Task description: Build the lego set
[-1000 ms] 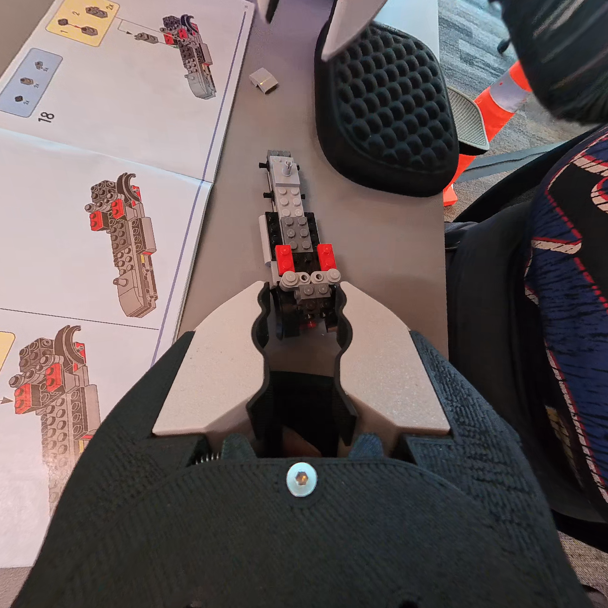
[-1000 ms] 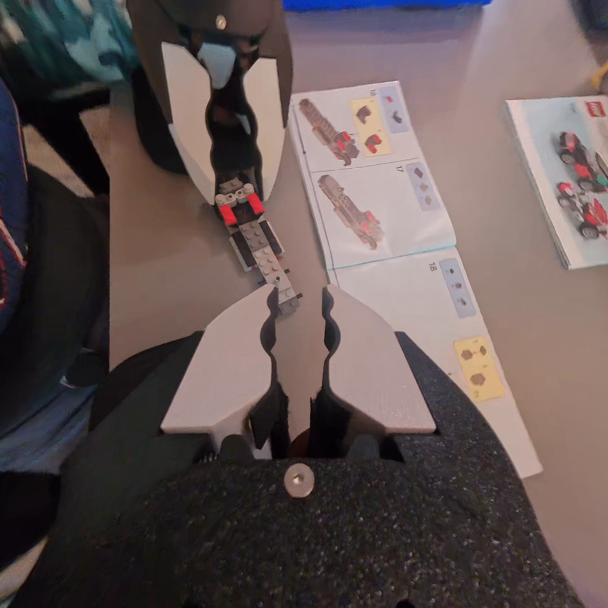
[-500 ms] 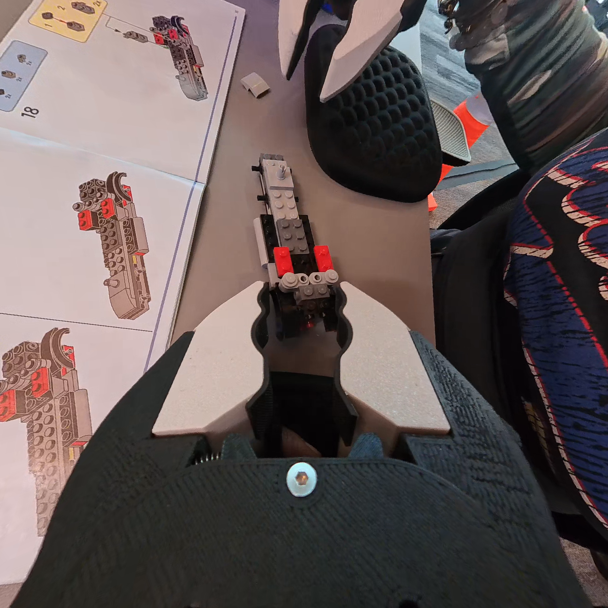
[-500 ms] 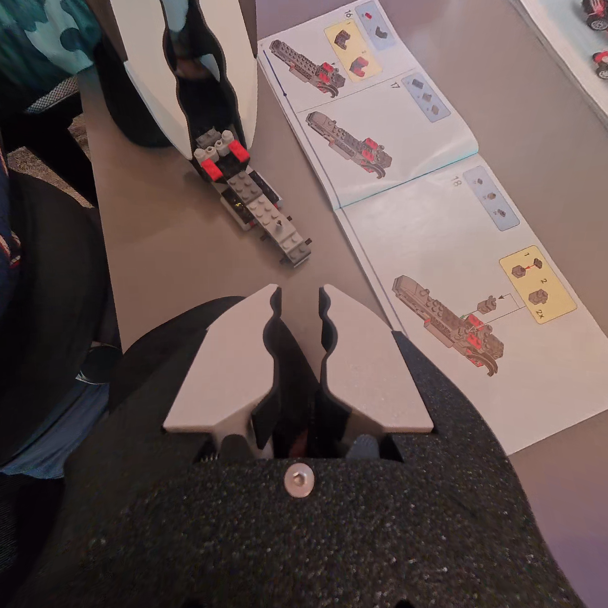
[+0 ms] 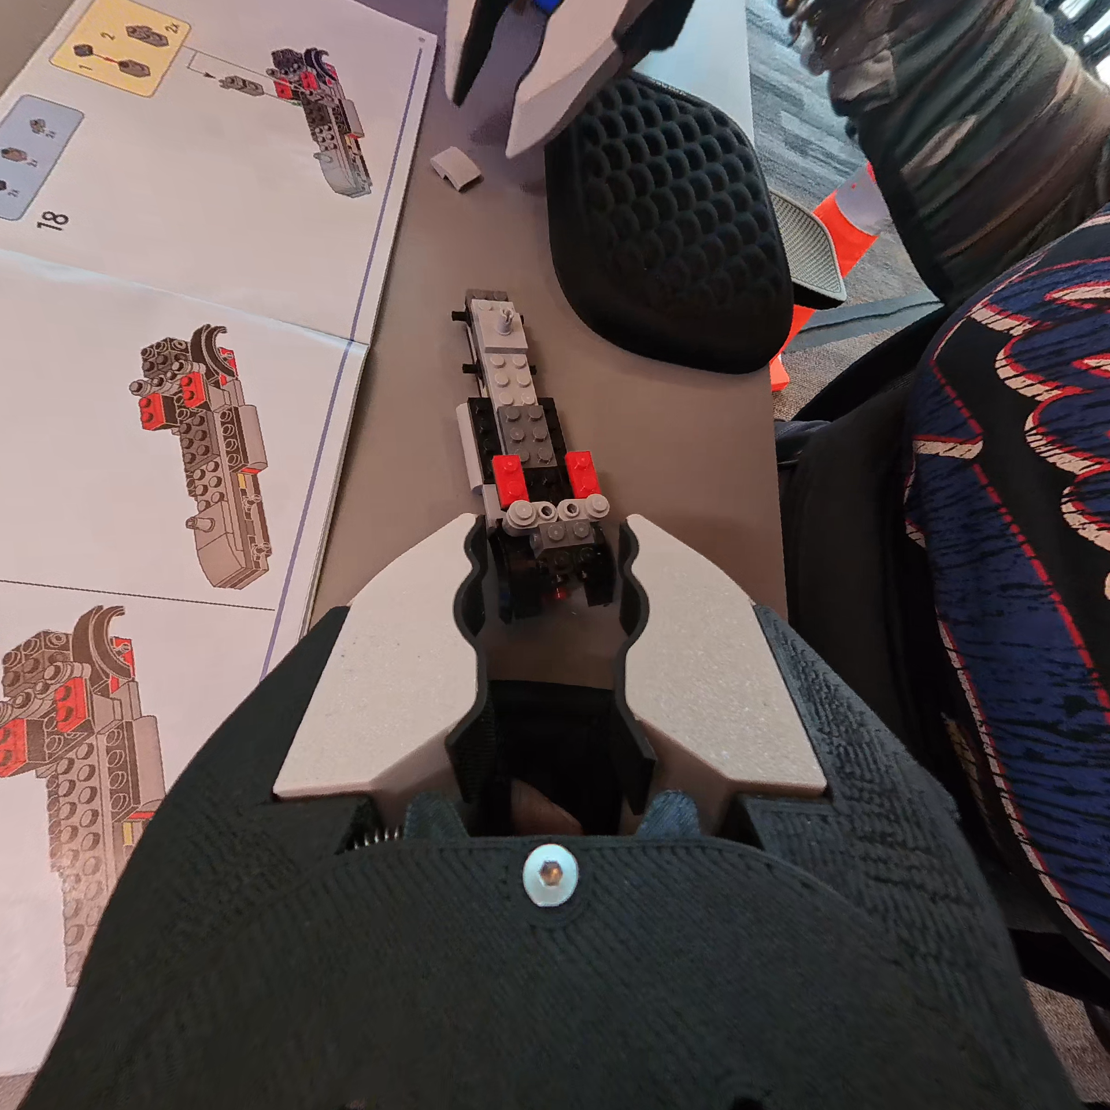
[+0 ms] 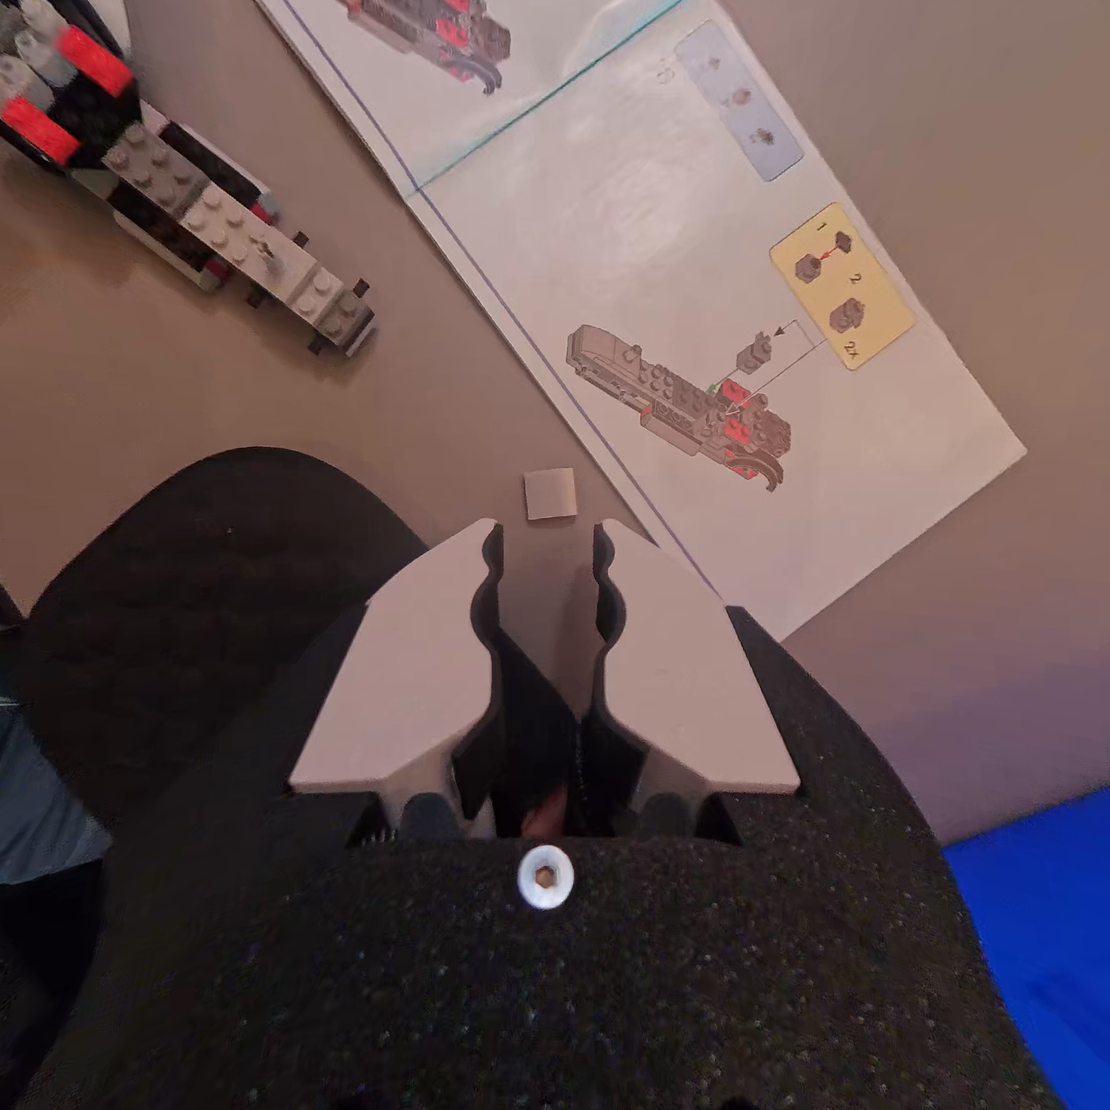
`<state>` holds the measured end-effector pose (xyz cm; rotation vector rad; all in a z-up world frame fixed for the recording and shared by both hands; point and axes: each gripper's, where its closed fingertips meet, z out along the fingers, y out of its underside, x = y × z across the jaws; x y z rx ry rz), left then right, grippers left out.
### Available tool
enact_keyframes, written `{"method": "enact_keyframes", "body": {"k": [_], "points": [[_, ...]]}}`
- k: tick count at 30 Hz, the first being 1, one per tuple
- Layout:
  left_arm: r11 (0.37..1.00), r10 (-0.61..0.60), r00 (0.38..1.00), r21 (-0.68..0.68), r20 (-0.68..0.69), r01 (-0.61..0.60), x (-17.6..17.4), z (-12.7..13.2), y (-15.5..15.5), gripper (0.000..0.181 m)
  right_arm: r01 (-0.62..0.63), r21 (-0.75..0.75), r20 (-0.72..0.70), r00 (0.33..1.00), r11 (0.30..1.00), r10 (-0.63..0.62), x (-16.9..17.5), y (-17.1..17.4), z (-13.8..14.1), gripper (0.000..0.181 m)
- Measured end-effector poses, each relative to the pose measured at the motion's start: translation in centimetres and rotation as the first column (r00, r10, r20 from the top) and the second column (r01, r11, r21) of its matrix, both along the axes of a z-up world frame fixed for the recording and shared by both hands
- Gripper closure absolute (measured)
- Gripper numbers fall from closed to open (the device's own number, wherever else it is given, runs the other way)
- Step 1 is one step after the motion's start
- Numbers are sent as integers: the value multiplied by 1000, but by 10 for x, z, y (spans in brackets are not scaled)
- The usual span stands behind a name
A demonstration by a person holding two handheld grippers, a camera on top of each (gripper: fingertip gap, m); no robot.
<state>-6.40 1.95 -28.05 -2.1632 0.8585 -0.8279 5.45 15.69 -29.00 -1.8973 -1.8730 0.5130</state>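
A long lego model (image 5: 516, 420) of grey, black and red bricks lies on the grey table, and it also shows in the right wrist view (image 6: 240, 240). My left gripper (image 5: 549, 528) is shut on its black rear end, one finger on each side. A small loose light-grey curved piece (image 5: 455, 170) lies beyond the model's front end, beside the open instruction booklet (image 5: 180, 240). In the right wrist view this piece (image 6: 550, 494) sits just ahead of my right gripper (image 6: 546, 531), whose fingers stand apart and hold nothing. The right gripper (image 5: 489, 120) shows at the top of the left wrist view.
A black dimpled pad (image 5: 661, 228) lies at the table's right edge, and it also shows in the right wrist view (image 6: 210, 570). The booklet (image 6: 661, 240) covers the left side. A person's patterned clothing (image 5: 1021, 540) is right of the table. A blue surface (image 6: 1051, 901) is at the lower right. The grippers' ends are close to 20 centimetres from one another.
My right gripper has drawn back from the model's front end and now hovers right behind the small grey piece. My left gripper has stayed on the model's rear end.
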Motion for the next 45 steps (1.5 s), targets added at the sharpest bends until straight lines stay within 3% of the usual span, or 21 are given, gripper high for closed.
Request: {"method": "enact_keyframes", "body": {"k": [9, 15, 18, 21, 23, 26, 30, 34, 40, 43, 45], "points": [[1000, 0, 1000, 6, 1, 0, 0, 1, 0, 139, -21, -28, 41, 999, 999, 22, -9, 3, -14, 155], [1000, 1, 1000, 4, -4, -1, 0, 0, 0, 139, 179, -146, 72, 983, 973, -170, -13, -8, -13, 158], [1000, 1, 1000, 4, -3, -1, 0, 0, 0, 139, 199, -196, 122, 977, 960, -177, -11, -22, -9, 152], [1000, 0, 1000, 4, -1, 0, 0, 0, 0, 139, 80, -146, 145, 988, 986, -59, -8, -27, 7, 149], [1000, 0, 1000, 5, -3, 0, 0, 0, 0, 138, -121, -48, 157, 979, 992, 127, -8, -26, 20, 151], [1000, -1, 1000, 7, -5, 1, 0, 0, 0, 138, -425, 58, 246, 883, 903, 400, -10, -22, 20, 151], [1000, 0, 1000, 7, -4, 0, 0, 0, 0, 139, -606, 33, 325, 758, 794, 565, -12, -15, 0, 155], [1000, 0, 1000, 9, -9, 0, 0, 0, 0, 138, -659, -19, 257, 723, 752, 641, -15, -17, -8, 158], [1000, -3, 1000, 4, -4, 3, 0, 0, -1, 139, -655, -28, 234, 730, 755, 642, -13, -14, -15, 163], [1000, -3, 1000, 1, -3, 3, 0, 0, -1, 139, -610, -55, 213, 766, 790, 606, -14, -11, -14, 165], [1000, -3, 1000, -1, -2, 3, 0, 0, -1, 139, -526, -101, 152, 831, 845, 535, -19, -9, -8, 165]]}}
